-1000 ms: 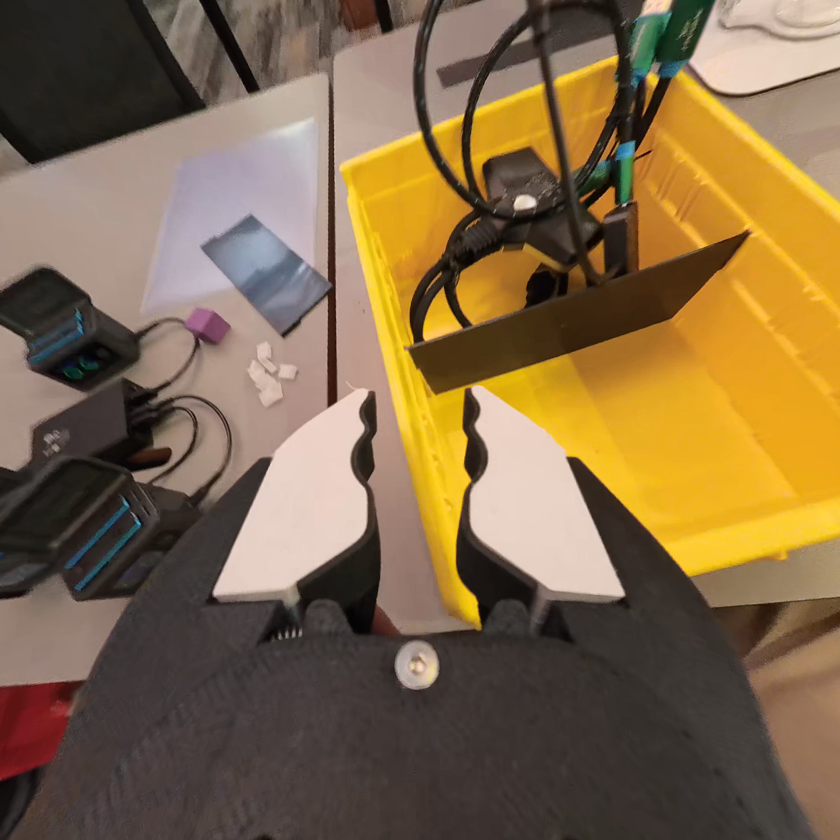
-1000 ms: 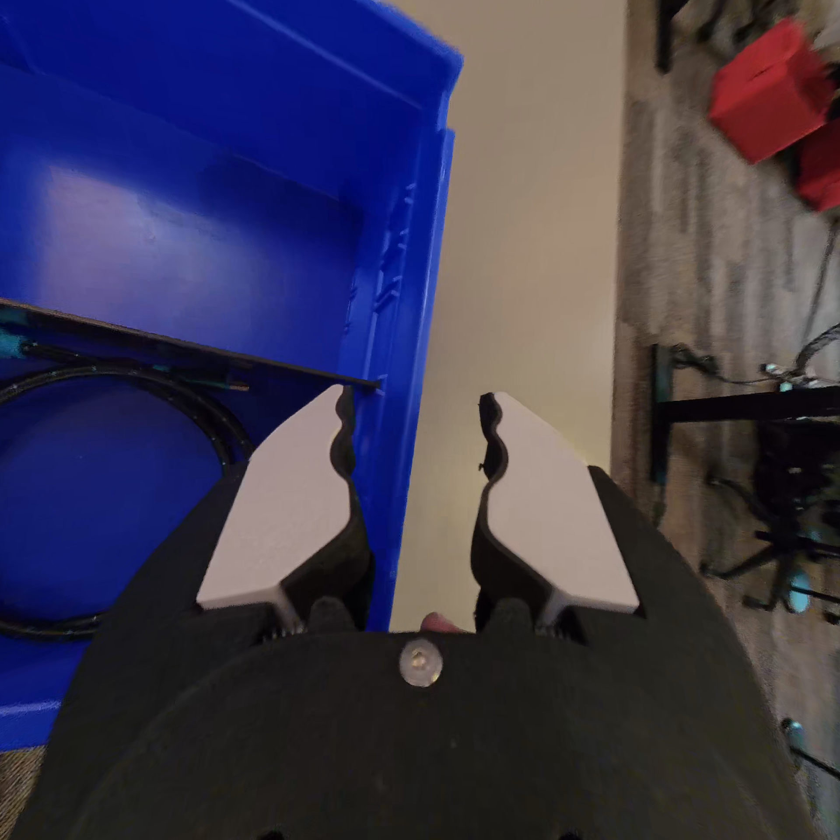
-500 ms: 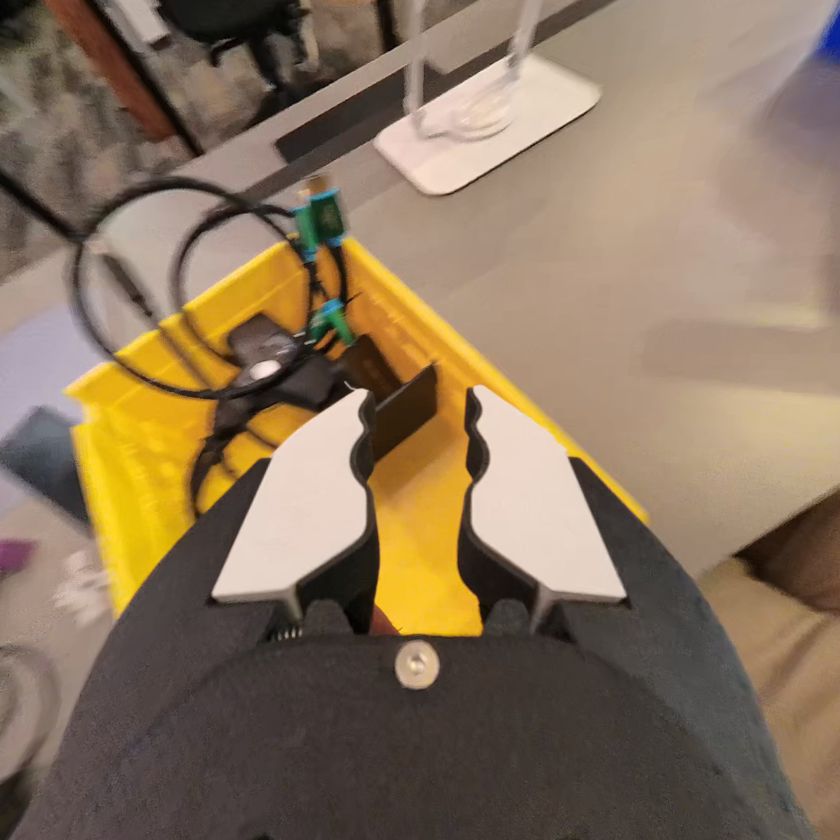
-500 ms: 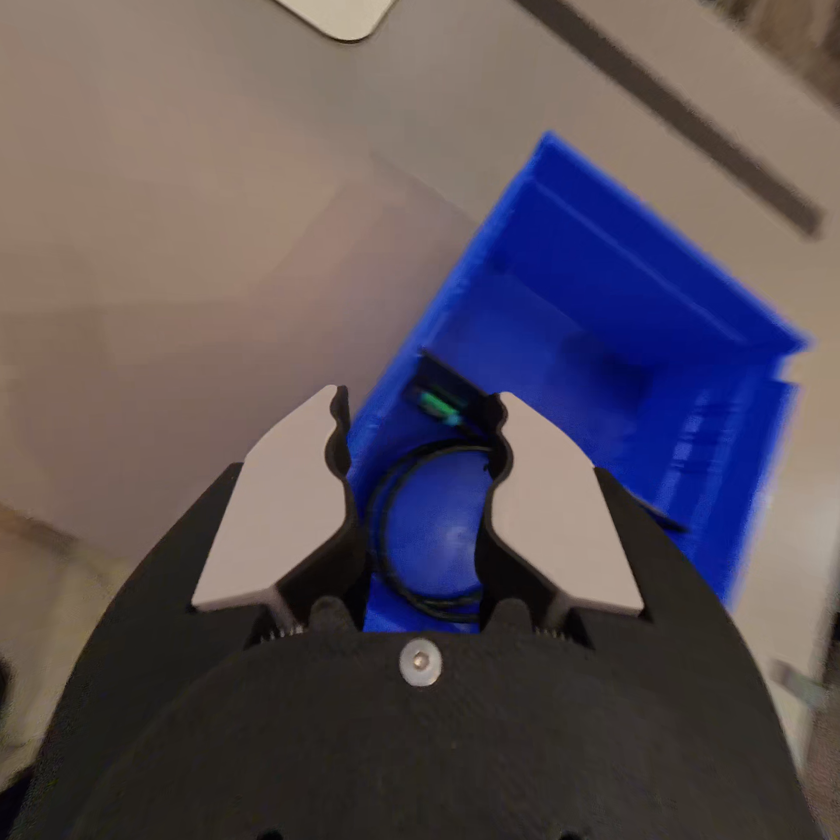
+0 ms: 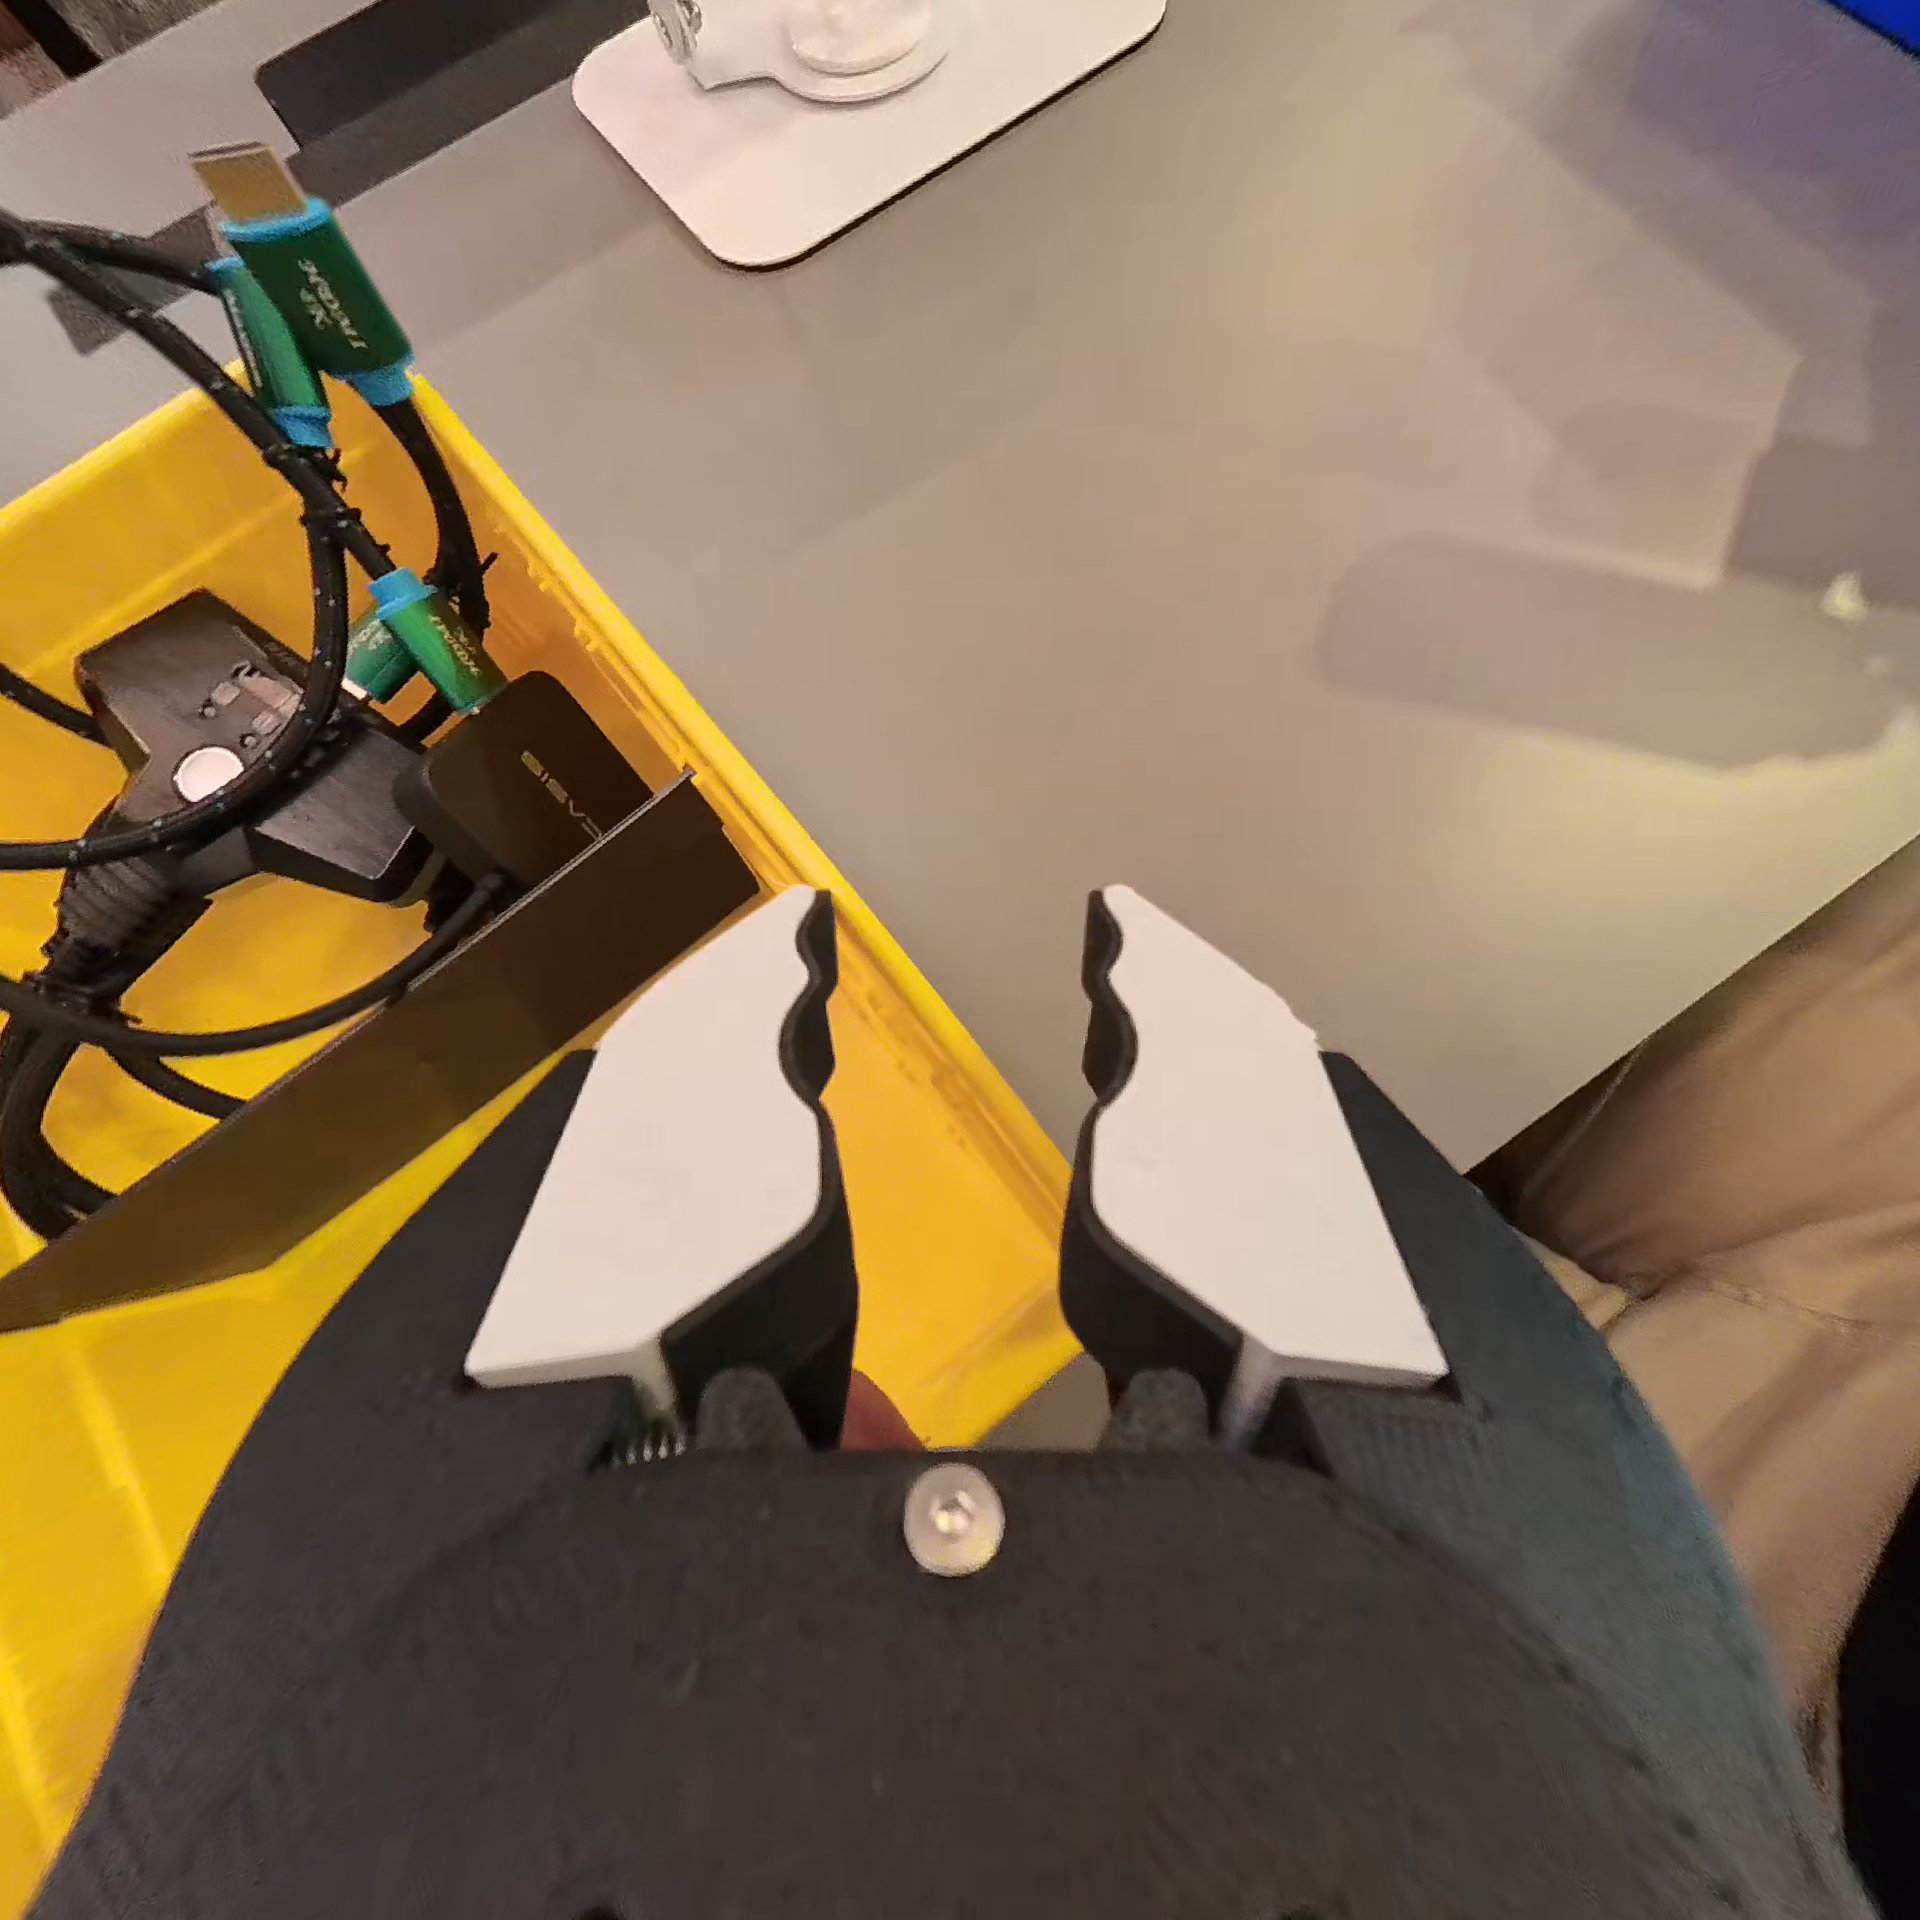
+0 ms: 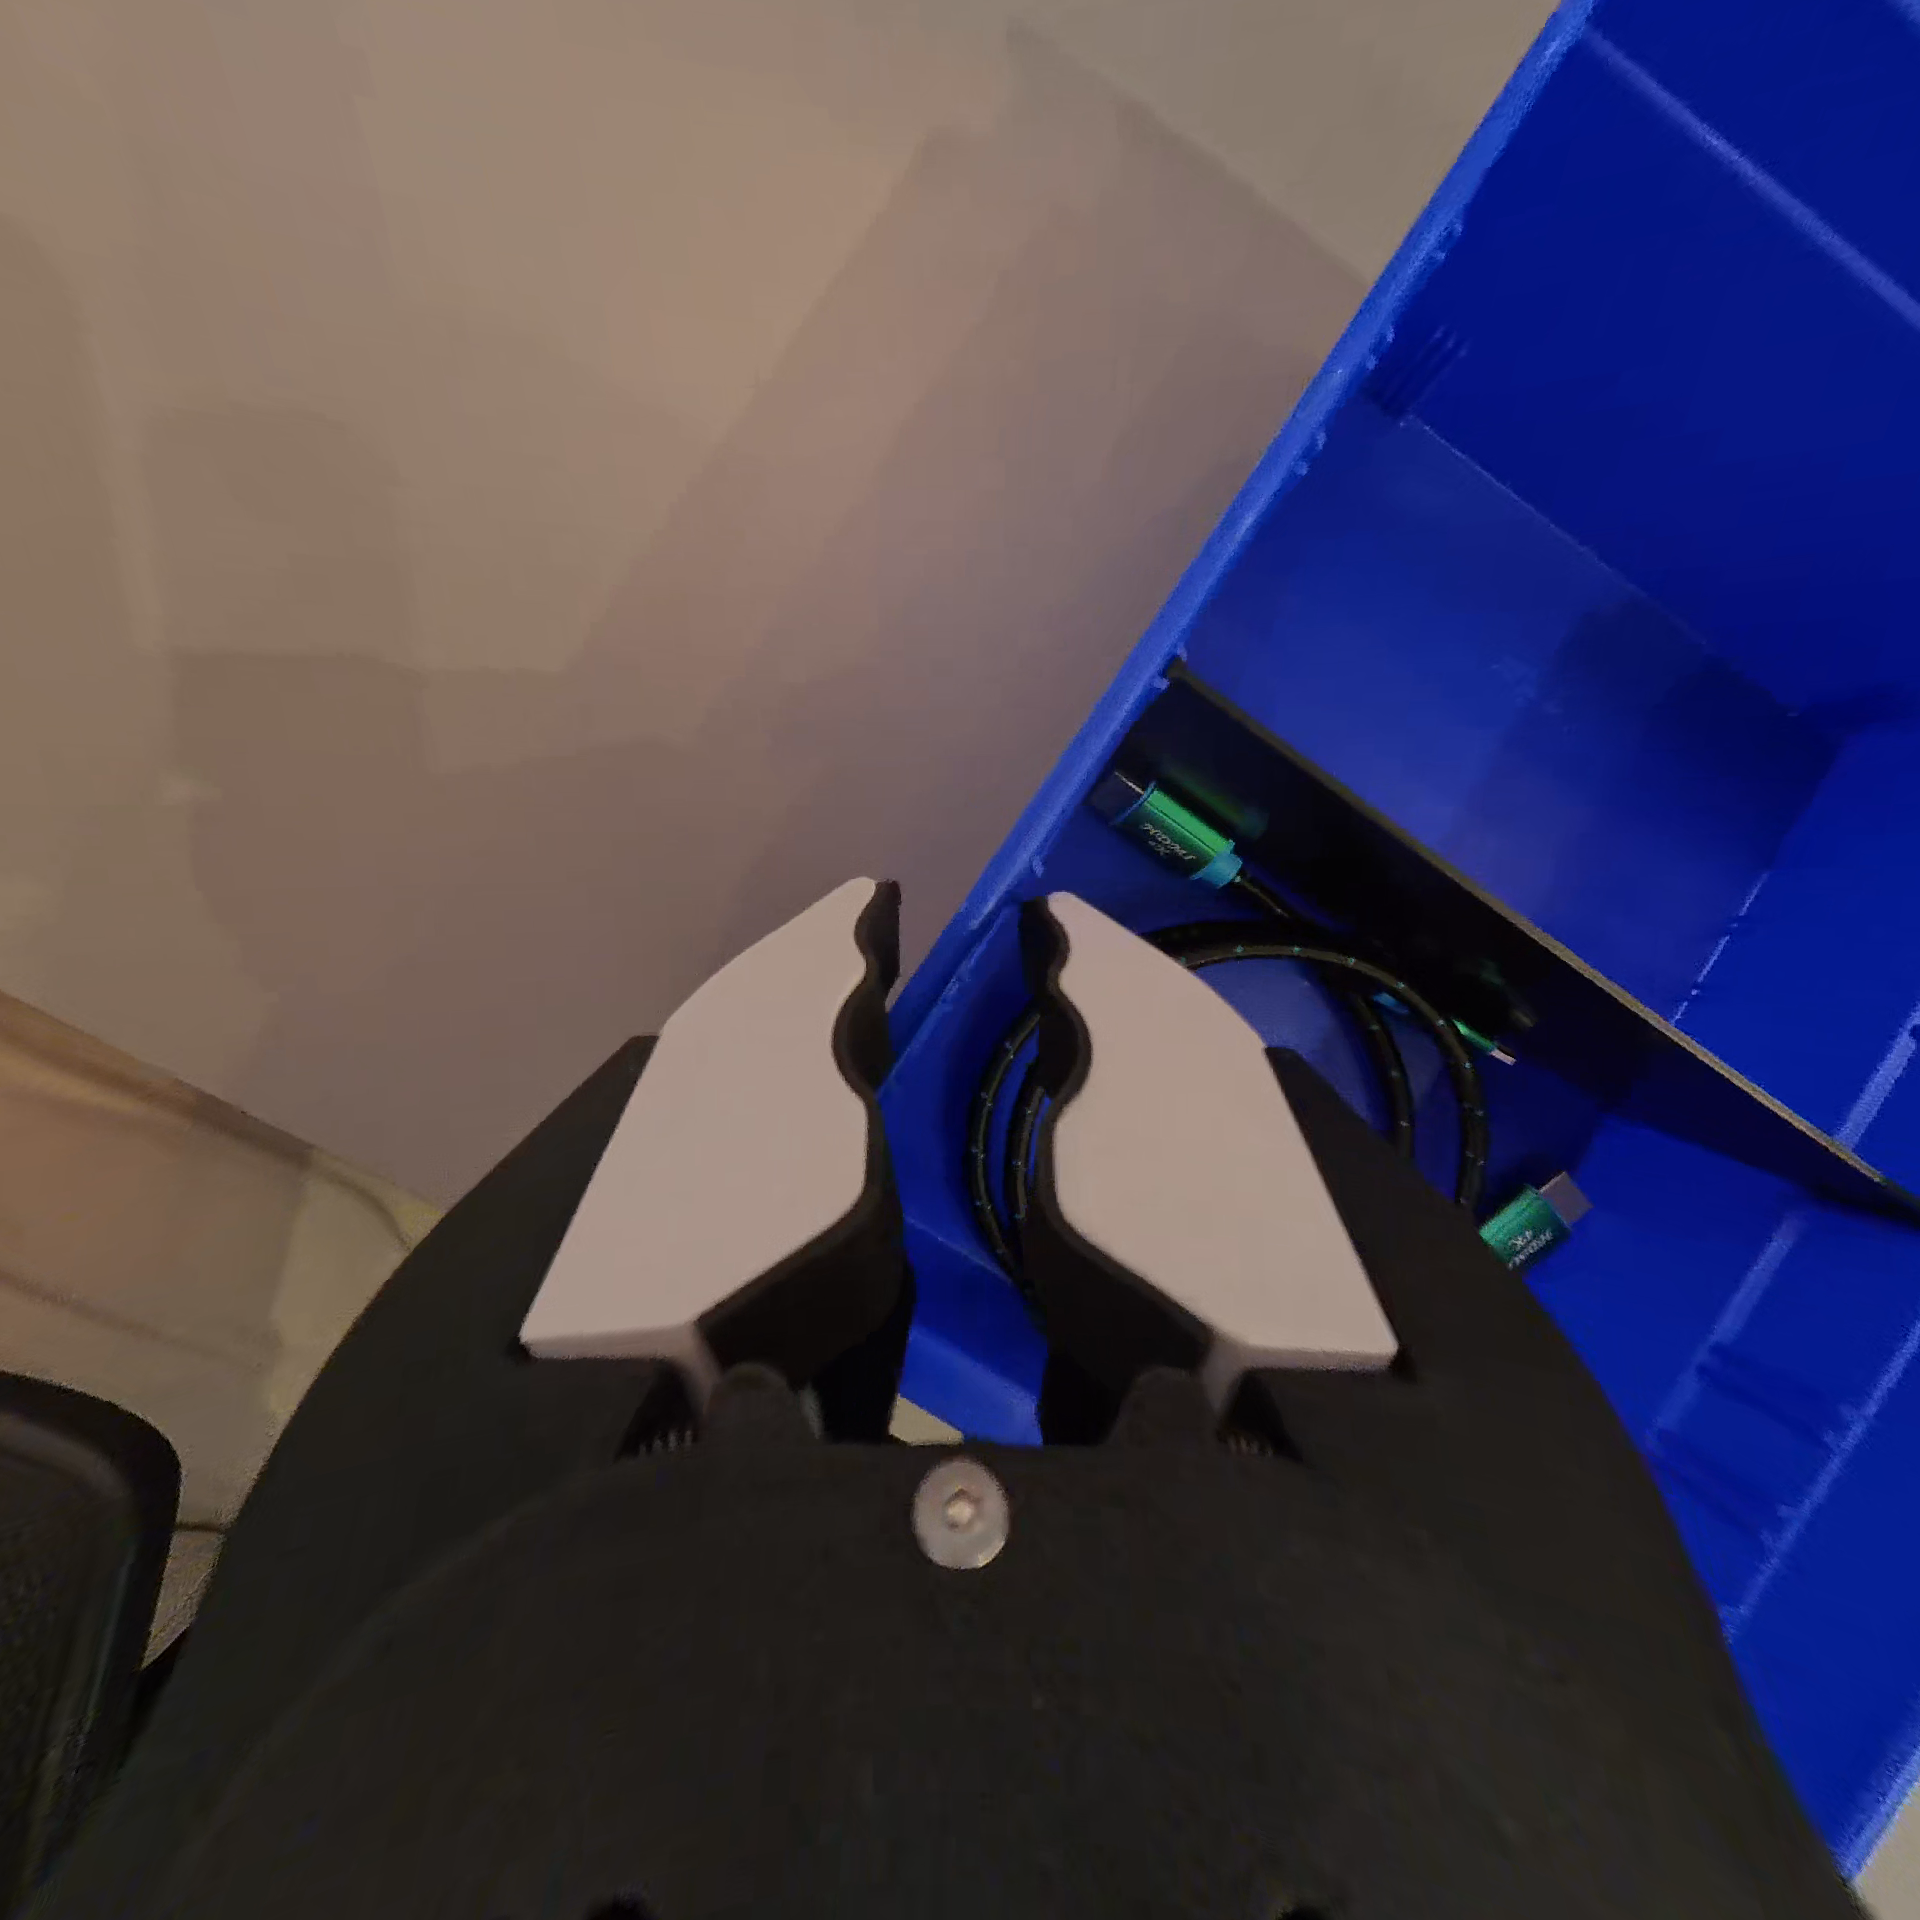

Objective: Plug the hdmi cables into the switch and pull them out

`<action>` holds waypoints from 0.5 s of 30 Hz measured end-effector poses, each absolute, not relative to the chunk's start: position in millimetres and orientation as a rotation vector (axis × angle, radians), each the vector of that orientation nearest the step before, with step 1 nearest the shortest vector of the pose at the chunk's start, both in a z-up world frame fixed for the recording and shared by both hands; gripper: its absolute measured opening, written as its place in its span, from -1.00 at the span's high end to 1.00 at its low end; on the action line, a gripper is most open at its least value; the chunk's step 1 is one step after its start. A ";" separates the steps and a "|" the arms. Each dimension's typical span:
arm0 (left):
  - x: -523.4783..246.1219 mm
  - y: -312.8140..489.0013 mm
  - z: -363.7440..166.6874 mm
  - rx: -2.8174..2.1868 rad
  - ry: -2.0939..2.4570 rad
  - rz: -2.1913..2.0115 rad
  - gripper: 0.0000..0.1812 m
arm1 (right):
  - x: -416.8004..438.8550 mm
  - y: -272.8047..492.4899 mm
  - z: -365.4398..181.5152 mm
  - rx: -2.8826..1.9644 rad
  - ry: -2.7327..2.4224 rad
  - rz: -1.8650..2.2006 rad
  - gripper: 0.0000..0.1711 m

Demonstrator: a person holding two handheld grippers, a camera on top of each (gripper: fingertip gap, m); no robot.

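In the left wrist view a yellow bin (image 5: 940, 1049) holds a black HDMI switch (image 5: 239, 769) and a second black box (image 5: 530, 790) behind a black divider (image 5: 416, 1060). Black braided cables with green plugs lie over them: some plugs (image 5: 436, 655) sit at the boxes, and one (image 5: 312, 291) sticks up free. My left gripper (image 5: 956, 904) is open and empty above the bin's right rim. In the right wrist view a blue bin (image 6: 1558, 520) holds a coiled black cable (image 6: 1382, 1039) with two loose green plugs (image 6: 1174, 831). My right gripper (image 6: 958, 899) hangs over the bin's left wall, its jaws narrowly apart and empty.
A grey table (image 5: 1247, 520) lies between the bins. A white flat base with a clear stand (image 5: 862, 135) sits at the back. A black divider (image 6: 1455, 914) crosses the blue bin. Beige cloth (image 5: 1714, 1247) shows past the table's near edge. A black object (image 6: 62, 1558) sits low on the left. The tips of one gripper are about 45 cm away from the tips of the other.
Both views have swung toward the middle of the table and steadied. My left jaws have opened a little wider. My right jaws have narrowed and now sit over the blue bin's left wall.
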State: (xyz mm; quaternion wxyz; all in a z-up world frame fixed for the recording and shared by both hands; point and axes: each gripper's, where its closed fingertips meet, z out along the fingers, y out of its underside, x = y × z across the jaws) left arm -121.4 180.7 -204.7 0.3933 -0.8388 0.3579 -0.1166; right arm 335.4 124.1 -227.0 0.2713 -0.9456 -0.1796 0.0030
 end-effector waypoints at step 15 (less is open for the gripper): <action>-161.9 234.3 -157.3 -1.947 0.886 -0.057 0.50 | 292.8 136.1 -190.1 -2.346 -0.577 -0.060 0.43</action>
